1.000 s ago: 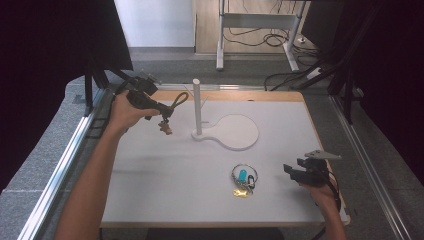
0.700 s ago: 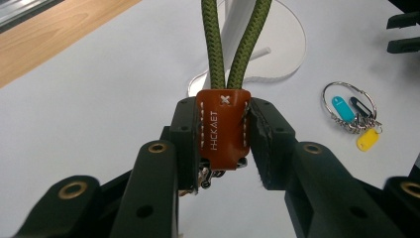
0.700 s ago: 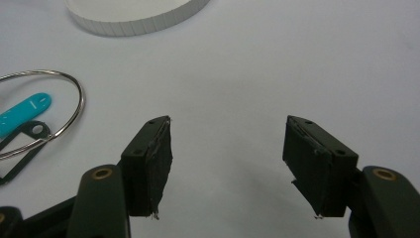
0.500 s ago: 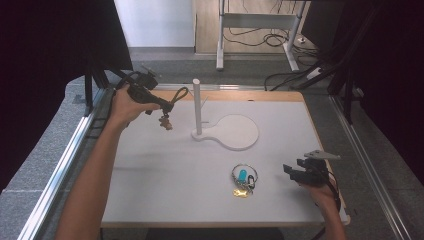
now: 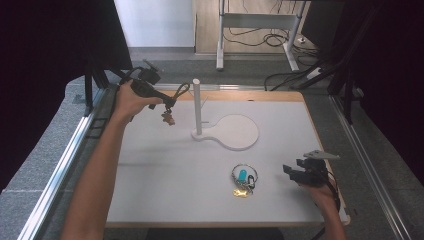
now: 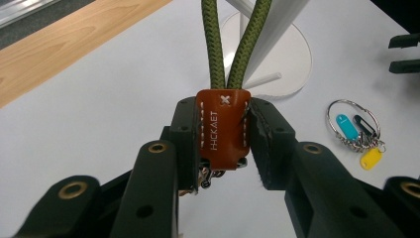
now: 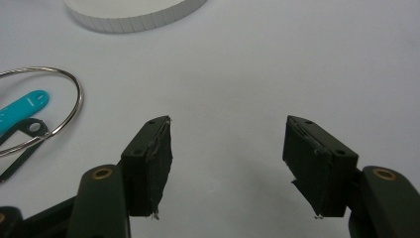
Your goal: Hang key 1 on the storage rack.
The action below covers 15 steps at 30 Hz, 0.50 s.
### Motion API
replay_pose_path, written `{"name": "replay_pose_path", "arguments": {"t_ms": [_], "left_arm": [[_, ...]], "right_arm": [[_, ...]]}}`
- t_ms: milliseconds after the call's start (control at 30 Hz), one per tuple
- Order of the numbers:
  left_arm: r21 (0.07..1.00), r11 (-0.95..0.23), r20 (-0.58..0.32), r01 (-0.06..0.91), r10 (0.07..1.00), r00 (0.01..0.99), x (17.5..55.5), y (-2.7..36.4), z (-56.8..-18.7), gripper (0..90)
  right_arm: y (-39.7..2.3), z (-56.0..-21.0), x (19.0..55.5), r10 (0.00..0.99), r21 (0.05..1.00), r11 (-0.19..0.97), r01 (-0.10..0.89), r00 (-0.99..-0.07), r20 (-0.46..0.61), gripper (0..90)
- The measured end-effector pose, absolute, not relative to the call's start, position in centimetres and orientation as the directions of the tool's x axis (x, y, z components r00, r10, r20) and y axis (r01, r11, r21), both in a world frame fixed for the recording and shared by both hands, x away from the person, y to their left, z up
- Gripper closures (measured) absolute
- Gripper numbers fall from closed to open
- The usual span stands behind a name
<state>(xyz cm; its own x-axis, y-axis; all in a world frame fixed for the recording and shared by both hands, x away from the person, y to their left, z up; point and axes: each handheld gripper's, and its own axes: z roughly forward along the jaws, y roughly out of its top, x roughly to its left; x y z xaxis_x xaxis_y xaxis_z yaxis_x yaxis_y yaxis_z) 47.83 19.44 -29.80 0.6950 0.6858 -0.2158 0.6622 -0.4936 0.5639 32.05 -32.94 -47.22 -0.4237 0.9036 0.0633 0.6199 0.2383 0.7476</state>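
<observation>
Presently, on a white tabletop (image 5: 165, 170) with a pale wooden edge, the following stand or lie.

Item one: a key fob made of a tan stitched leather tab (image 6: 221, 124) with a loop of olive-green braided cord (image 6: 213, 44). It is clamped by the tab between the pads of the left gripper (image 5: 167, 102), raised above the far left part of the table, just left of the post. In the high view the cord loop (image 5: 183, 91) arcs toward the post, and small metal pieces dangle under the tab. In the left gripper view the cord runs up beside the post.

Item two: a white stand, being a slim upright round post (image 5: 197, 106) on a flat round base plate (image 5: 235, 132), far of centre. A short white peg juts from the post low down.

Item three: a thin steel key ring (image 5: 244, 176) carrying a turquoise plastic tag, a black clip and a yellow tag, flat on the table right of centre, on the near side.

Item four: the right gripper (image 5: 295, 172), at the near right, just right of the key ring. Its jaws stand wide apart with bare tabletop between them, gripping nothing; the ring (image 7: 44, 106) lies left of them.
</observation>
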Motion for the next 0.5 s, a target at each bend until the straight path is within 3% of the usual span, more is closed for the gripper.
{"name": "replay_pose_path", "arguments": {"t_ms": [500], "left_arm": [[0.554,-0.483,-0.244,0.679,0.685,0.686,48.9,18.7,-31.1,66.7]], "right_arm": [[-33.1,-47.1,32.0,0.905,0.749,0.236,0.619,-0.421,0.063,35.8]]}}
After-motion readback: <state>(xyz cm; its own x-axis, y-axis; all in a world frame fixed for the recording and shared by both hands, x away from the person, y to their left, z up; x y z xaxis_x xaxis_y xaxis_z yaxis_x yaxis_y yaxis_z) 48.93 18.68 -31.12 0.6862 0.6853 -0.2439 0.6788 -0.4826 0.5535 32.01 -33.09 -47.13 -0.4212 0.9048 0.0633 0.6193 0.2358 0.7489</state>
